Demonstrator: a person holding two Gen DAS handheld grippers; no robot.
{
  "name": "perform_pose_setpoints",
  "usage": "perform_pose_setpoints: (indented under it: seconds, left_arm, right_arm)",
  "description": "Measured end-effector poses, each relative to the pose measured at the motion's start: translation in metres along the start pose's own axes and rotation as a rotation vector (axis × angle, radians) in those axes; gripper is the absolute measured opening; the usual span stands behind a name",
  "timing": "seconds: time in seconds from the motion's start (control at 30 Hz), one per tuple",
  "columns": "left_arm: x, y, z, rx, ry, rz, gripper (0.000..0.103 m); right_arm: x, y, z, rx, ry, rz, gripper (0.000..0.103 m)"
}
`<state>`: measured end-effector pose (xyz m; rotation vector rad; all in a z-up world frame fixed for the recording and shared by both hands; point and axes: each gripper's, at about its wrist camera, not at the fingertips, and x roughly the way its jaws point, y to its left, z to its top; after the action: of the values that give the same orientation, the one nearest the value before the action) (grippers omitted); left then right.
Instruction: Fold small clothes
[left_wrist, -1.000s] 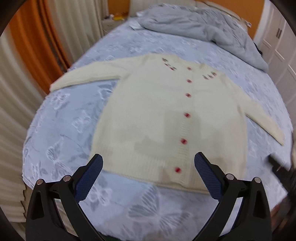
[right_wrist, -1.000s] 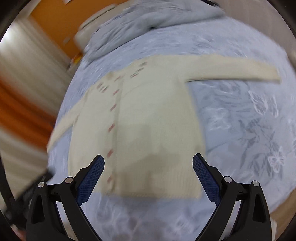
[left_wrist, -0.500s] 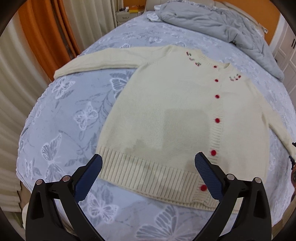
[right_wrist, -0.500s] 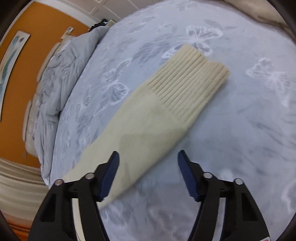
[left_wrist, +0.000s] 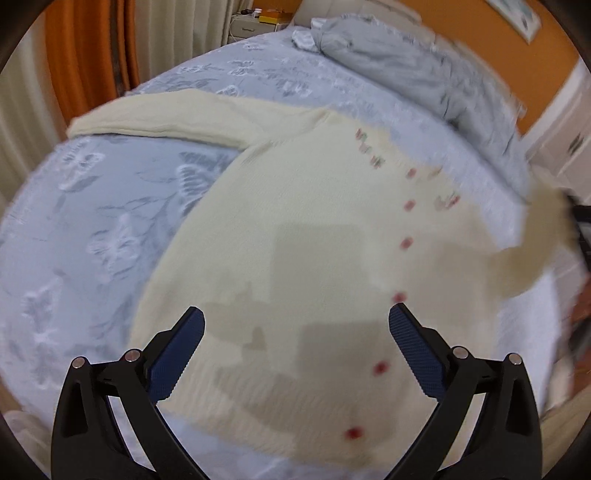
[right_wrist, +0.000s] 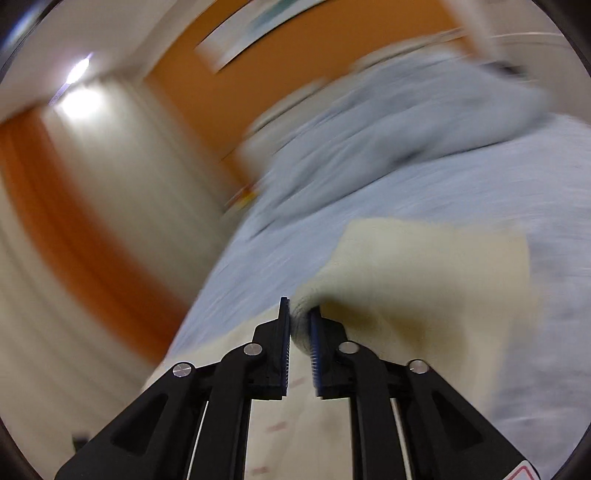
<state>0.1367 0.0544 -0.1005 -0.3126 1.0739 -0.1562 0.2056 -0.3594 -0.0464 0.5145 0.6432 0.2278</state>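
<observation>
A cream knitted cardigan (left_wrist: 295, 240) with red buttons (left_wrist: 406, 243) lies front up on the bed, its left sleeve (left_wrist: 177, 114) stretched out flat. My left gripper (left_wrist: 295, 314) hovers open over the lower body of the cardigan, with nothing between its fingers. In the right wrist view my right gripper (right_wrist: 300, 308) is closing on the end of the other sleeve (right_wrist: 424, 266), its pads pressing the fabric. That sleeve is lifted off the bed and hangs folded over; it also shows raised and blurred at the right of the left wrist view as the sleeve (left_wrist: 535, 236).
The bed cover (left_wrist: 92, 221) is pale blue with a butterfly pattern. A crumpled grey duvet (left_wrist: 406, 62) lies at the far end. Orange and cream curtains (left_wrist: 85, 55) hang to the left, and a nightstand (left_wrist: 255, 22) stands behind. White cupboard doors (left_wrist: 565, 147) are at the right.
My right gripper went from wide open over the cardigan to the sleeve cuff, closed on it and lifted it. My left gripper moved down and in over the hem, staying open.
</observation>
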Motion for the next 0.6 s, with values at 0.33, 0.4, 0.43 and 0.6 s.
perform_pose_setpoints:
  seconds: [0.33, 0.4, 0.43, 0.6]
  left_arm:
    - [0.068, -0.029, 0.091, -0.093, -0.024, -0.214, 0.098]
    - [0.099, -0.04, 0.108, -0.1, -0.021, -0.216, 0.098]
    - [0.112, -0.042, 0.114, -0.112, -0.02, -0.219, 0.098]
    - [0.198, -0.033, 0.127, -0.352, 0.132, -0.216, 0.083]
  right_arm:
    - [-0.007, -0.057, -0.089, 0.158, 0.114, -0.209, 0.043]
    - [-0.024, -0.087, -0.099, 0.252, 0.112, -0.224, 0.046]
    - [-0.031, -0.094, -0.106, 0.292, 0.106, -0.221, 0.051]
    - [-0.032, -0.134, -0.126, 0.464, 0.057, -0.213, 0.062]
